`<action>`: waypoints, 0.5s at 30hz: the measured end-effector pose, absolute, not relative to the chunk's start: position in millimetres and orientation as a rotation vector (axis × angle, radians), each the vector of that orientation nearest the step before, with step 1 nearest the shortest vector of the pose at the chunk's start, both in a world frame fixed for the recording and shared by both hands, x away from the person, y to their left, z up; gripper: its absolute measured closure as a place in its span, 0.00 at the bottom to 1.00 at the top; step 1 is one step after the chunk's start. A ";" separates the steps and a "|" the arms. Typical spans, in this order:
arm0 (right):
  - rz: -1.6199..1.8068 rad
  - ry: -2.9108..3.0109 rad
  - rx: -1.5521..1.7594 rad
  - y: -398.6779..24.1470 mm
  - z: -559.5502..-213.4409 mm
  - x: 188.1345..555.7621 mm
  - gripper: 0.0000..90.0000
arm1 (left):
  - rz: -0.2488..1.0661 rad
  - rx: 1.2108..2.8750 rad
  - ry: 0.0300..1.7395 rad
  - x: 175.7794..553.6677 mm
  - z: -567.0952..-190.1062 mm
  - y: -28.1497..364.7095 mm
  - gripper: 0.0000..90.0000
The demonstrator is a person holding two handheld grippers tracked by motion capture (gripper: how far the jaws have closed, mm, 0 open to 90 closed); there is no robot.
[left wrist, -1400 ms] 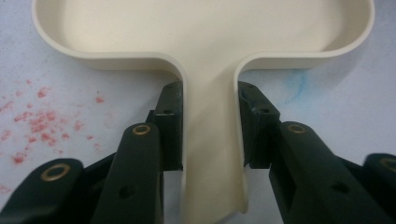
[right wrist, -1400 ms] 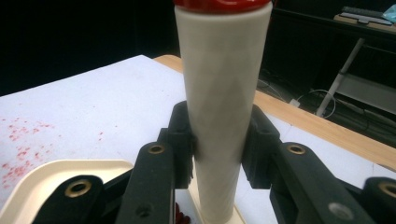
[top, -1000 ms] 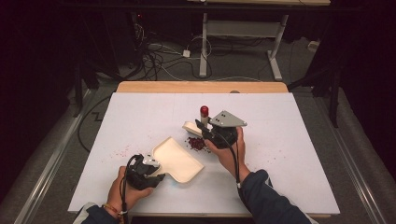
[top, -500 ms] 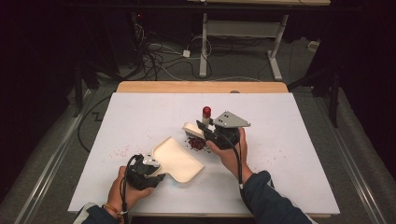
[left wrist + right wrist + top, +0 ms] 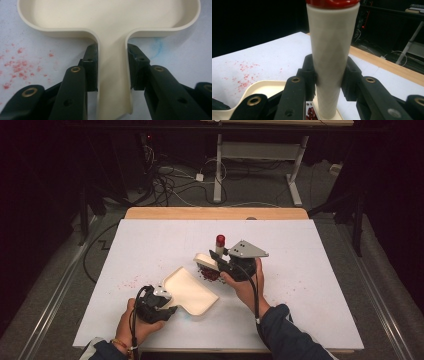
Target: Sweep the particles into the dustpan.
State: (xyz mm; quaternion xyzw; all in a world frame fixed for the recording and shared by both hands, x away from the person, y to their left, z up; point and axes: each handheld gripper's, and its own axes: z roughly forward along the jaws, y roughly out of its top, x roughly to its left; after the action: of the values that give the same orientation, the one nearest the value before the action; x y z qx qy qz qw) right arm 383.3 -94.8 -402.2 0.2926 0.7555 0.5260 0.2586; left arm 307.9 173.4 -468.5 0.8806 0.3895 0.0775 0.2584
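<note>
A cream dustpan (image 5: 190, 292) lies flat on the white table (image 5: 310, 270), its mouth toward the far right. My left gripper (image 5: 165, 301) is shut on the pan's handle (image 5: 113, 82), both pads pressed on its sides. My right gripper (image 5: 218, 258) is shut on the cream handle (image 5: 332, 50) of a small brush (image 5: 206, 262); the handle stands upright and has a red cap (image 5: 220, 239). A small pile of dark red bits (image 5: 210, 274) lies under the brush head, just off the pan's mouth. Some of these red bits (image 5: 310, 112) show at the foot of the handle.
Faint red smears (image 5: 127, 282) mark the table left of the pan. A wooden strip (image 5: 215, 213) runs along the far edge. Beyond it are cables and desk legs (image 5: 295, 175) on the dark floor.
</note>
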 end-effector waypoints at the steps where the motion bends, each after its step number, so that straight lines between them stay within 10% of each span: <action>1: 1.431 2.052 0.789 -93.0 -402.5 381.8 0.77 | 0.211 2.390 1.056 307.9 -468.4 173.1 0.71; 15: 1.445 2.059 0.798 -84.3 -403.2 371.9 0.77 | 0.206 2.413 1.103 311.8 -467.7 156.9 0.71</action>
State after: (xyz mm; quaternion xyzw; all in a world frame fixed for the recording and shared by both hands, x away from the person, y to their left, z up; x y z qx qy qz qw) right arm 371.9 -84.3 -403.2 0.2928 0.7557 0.5304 0.2487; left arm 311.8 156.9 -467.7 0.8808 0.4025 0.0753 0.2380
